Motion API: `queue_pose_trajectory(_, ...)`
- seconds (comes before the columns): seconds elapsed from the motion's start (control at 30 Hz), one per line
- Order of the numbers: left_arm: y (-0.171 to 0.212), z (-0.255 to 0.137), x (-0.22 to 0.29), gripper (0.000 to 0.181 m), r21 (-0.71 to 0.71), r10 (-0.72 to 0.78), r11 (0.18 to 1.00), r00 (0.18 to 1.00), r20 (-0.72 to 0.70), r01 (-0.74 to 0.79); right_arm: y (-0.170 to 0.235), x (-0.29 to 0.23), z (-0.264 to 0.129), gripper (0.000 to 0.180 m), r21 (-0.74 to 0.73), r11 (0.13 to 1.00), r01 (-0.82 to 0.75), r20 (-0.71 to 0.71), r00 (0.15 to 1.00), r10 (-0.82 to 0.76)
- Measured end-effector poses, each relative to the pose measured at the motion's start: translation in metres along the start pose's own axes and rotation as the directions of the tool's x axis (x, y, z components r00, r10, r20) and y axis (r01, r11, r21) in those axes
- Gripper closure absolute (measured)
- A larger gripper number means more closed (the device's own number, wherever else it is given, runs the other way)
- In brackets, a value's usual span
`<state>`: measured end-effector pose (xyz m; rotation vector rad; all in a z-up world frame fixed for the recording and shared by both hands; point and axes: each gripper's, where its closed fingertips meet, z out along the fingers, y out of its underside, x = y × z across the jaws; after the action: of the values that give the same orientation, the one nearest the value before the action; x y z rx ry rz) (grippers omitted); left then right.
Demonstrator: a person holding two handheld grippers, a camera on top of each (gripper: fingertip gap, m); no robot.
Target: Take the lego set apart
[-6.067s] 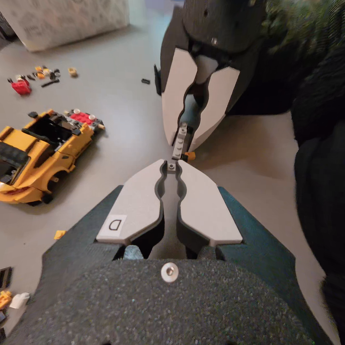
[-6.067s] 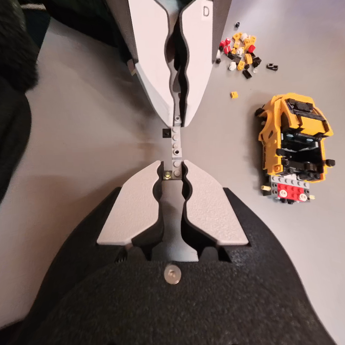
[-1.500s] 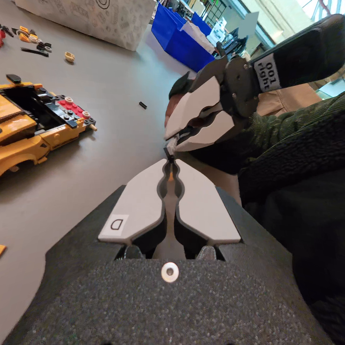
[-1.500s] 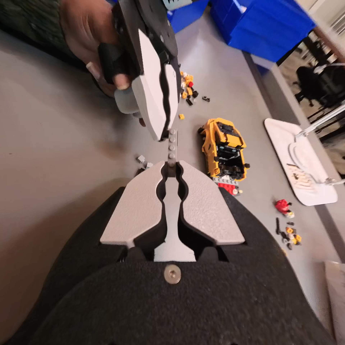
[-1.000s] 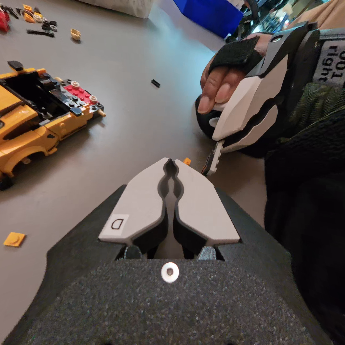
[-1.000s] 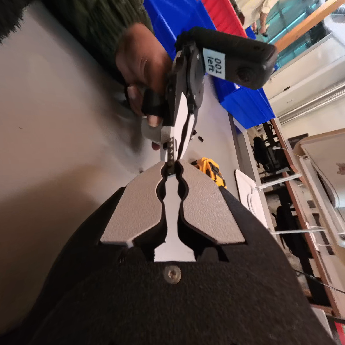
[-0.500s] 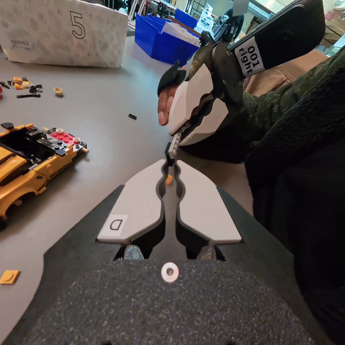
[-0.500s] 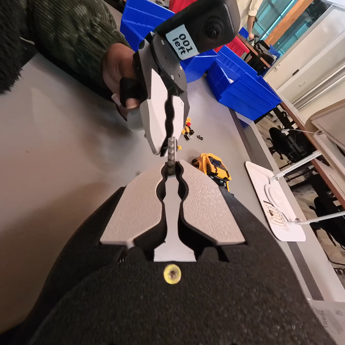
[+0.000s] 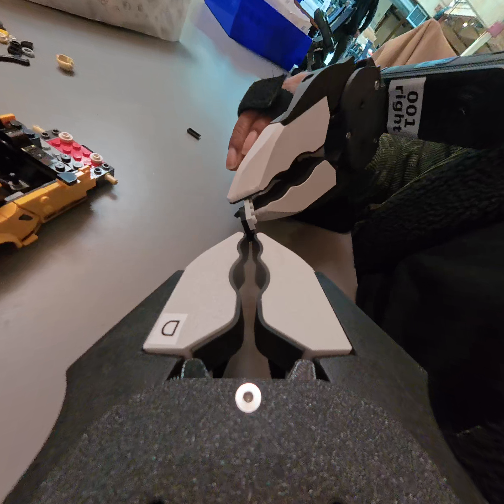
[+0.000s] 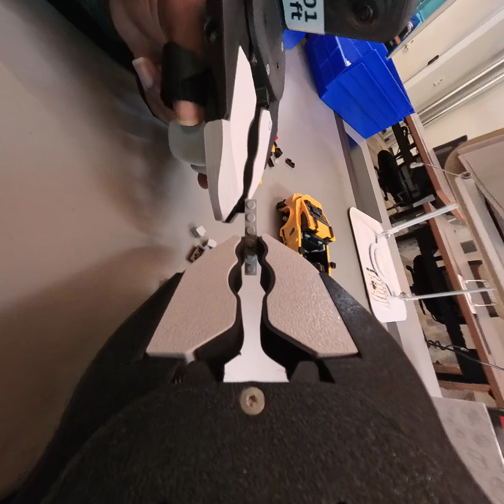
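A thin grey lego plate strip (image 10: pixel 251 218) with a black piece under it is held in the air between both grippers. My right gripper (image 10: pixel 251 241) is shut on its near end, and the strip reaches back into the gap between the fingers. My left gripper (image 9: pixel 249 237) is shut on the strip's black tip (image 9: pixel 248 226). In the left wrist view the right gripper (image 9: pixel 246 206) comes in from the upper right. In the right wrist view the left gripper (image 10: pixel 241 207) comes down from above. The yellow lego car (image 10: pixel 308 226) lies on the grey table and also shows in the left wrist view (image 9: pixel 32 191).
Small loose pieces lie near the car (image 9: pixel 65 61), and a black bit (image 9: pixel 193 133) lies apart. Two grey bricks (image 10: pixel 200 231) and a brown piece (image 10: pixel 195 253) lie under the grippers. Blue bins (image 10: pixel 362 90) and a white tray (image 10: pixel 376 270) stand beyond the car. My left and right fingertips are right by each other.
One second ago my left gripper was off the strip; it has since closed on the far end. Both grippers have tilted, and the strip now sits deeper in my right gripper.
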<state>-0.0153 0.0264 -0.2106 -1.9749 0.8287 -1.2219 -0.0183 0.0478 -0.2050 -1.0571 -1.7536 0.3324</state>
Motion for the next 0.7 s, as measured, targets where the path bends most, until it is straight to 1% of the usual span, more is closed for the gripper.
queue_pose_trajectory(0.13, -0.005, -0.001, -0.002, 0.176, 0.035, 0.009, 0.999, 1.0, 0.012, -0.009, 0.0, 0.004, -0.001, 0.172, -0.015, 1.0, 0.023, -0.025, 0.999, -0.024)
queue_pose_trajectory(0.17, -0.007, -0.002, -0.002, 0.169, 0.051, 0.004, 0.999, 1.0, 0.013, -0.005, 0.0, 0.004, -0.001, 0.172, -0.018, 0.999, 0.028, -0.03, 0.999, -0.028)
queue_pose_trajectory(0.2, -0.008, -0.003, -0.003, 0.169, 0.06, -0.006, 0.998, 1.0, 0.006, 0.006, 0.0, 0.004, -0.001, 0.172, -0.016, 1.0, 0.027, -0.029, 0.999, -0.027)
queue_pose_trajectory(0.23, -0.009, -0.004, -0.002, 0.175, 0.064, -0.012, 0.998, 1.0, -0.002, 0.013, -0.001, 0.004, -0.001, 0.172, -0.014, 0.999, 0.031, -0.032, 0.999, -0.031)
queue_pose_trajectory(0.27, -0.008, -0.003, -0.002, 0.176, 0.063, -0.011, 0.998, 1.0, -0.002, 0.011, -0.001, 0.004, 0.0, 0.172, -0.019, 0.999, 0.041, -0.038, 0.998, -0.042)
queue_pose_trajectory(0.33, -0.009, -0.004, -0.001, 0.176, 0.065, -0.008, 0.998, 1.0, 0.0, 0.008, -0.001, 0.004, -0.001, 0.172, -0.016, 0.999, 0.045, -0.039, 0.998, -0.046)
queue_pose_trajectory(0.47, -0.008, -0.005, -0.001, 0.176, 0.062, -0.076, 0.995, 0.996, -0.043, 0.079, -0.008, 0.003, -0.004, 0.172, 0.026, 0.999, 0.047, -0.038, 0.998, -0.046)
queue_pose_trajectory(0.5, -0.005, -0.004, -0.006, 0.176, 0.048, -0.079, 0.996, 0.997, -0.007, 0.079, -0.012, 0.002, -0.006, 0.172, 0.054, 0.998, 0.042, -0.033, 0.999, -0.04)
queue_pose_trajectory(0.53, 0.001, -0.004, -0.019, 0.176, 0.022, -0.064, 0.998, 0.996, 0.069, 0.063, -0.025, -0.002, -0.01, 0.172, 0.136, 0.99, 0.028, -0.01, 1.0, -0.027)
queue_pose_trajectory(0.57, 0.003, -0.004, -0.024, 0.177, 0.013, -0.084, 0.996, 0.993, 0.085, 0.083, -0.036, -0.005, -0.013, 0.172, 0.181, 0.983, 0.023, 0.005, 1.0, -0.024)
queue_pose_trajectory(0.6, 0.001, -0.005, -0.023, 0.176, 0.027, -0.099, 0.995, 0.993, 0.067, 0.098, -0.038, -0.006, -0.013, 0.172, 0.166, 0.984, 0.064, -0.012, 0.998, -0.063)
queue_pose_trajectory(0.63, 0.0, -0.006, -0.023, 0.177, 0.03, -0.078, 0.997, 0.994, 0.08, 0.076, -0.035, -0.007, -0.012, 0.172, 0.156, 0.985, 0.075, -0.014, 0.997, -0.074)
queue_pose_trajectory(0.7, 0.002, -0.003, -0.02, 0.176, 0.011, -0.046, 0.999, 0.995, 0.084, 0.045, -0.029, -0.002, -0.013, 0.172, 0.168, 0.986, 0.003, 0.003, 1.0, -0.004)
